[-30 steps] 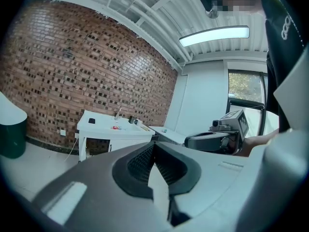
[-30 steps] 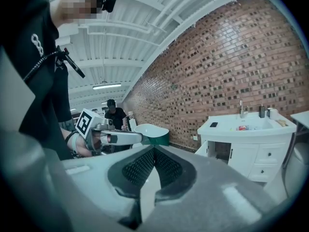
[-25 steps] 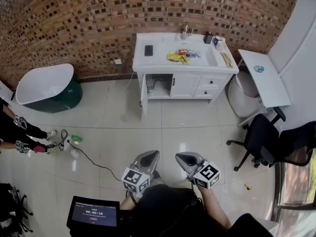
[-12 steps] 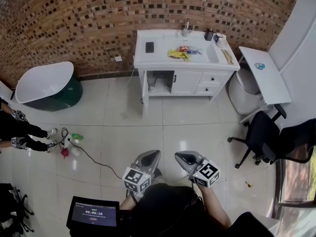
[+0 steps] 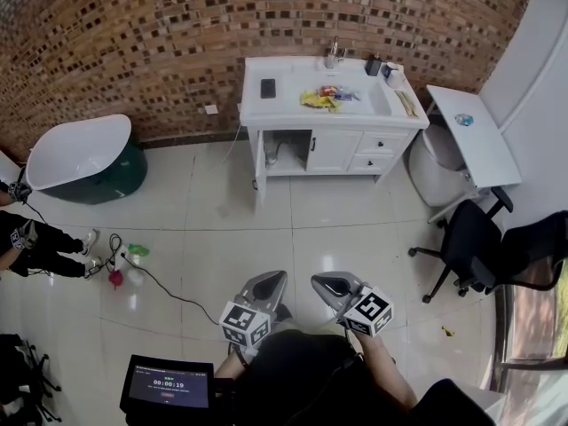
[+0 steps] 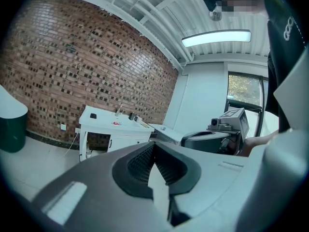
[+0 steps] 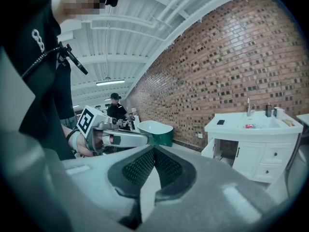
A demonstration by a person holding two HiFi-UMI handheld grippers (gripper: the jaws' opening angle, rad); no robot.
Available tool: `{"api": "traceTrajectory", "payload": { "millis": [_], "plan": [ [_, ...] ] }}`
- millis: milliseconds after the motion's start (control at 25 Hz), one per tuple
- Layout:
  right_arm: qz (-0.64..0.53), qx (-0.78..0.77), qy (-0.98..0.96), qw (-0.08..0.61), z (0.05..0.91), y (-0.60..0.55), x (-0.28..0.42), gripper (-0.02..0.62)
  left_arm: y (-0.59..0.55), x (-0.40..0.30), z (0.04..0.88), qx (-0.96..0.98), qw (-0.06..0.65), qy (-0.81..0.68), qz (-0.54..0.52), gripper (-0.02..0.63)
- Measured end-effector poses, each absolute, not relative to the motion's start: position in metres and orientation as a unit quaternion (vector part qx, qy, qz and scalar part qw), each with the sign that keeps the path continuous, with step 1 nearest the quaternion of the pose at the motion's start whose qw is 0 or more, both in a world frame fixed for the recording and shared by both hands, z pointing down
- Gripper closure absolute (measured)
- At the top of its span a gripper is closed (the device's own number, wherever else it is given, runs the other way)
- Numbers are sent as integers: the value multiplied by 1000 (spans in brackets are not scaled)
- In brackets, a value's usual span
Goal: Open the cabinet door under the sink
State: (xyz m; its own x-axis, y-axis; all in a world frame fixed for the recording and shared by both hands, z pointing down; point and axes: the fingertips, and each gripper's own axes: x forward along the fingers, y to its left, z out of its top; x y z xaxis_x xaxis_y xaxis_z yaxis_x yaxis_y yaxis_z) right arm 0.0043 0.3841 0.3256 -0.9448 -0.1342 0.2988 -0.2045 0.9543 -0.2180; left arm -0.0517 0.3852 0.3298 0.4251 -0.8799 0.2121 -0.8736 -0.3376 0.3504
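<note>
I am standing well apart from the cabinet, holding left tongs and right tongs closed and empty; 1 door at its left end is already hanging open.

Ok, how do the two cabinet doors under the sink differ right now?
The left door stands swung out from the vanity, seen nearly edge-on; the right door sits shut, flush with the front. Behind the left door the compartment is exposed, with pipework showing; the right door hides its space. The right door shows a dark handle; the left door's handle is not visible. Both are white.
</note>
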Motion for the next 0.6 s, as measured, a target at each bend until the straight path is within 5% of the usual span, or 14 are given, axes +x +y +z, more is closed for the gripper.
{"api": "traceTrajectory", "payload": {
  "millis": [600],
  "plan": [
    [108, 79, -981, 144, 328, 385, 0, 604, 384, -55, 333, 817, 211, -537, -8, 591]
  ]
}}
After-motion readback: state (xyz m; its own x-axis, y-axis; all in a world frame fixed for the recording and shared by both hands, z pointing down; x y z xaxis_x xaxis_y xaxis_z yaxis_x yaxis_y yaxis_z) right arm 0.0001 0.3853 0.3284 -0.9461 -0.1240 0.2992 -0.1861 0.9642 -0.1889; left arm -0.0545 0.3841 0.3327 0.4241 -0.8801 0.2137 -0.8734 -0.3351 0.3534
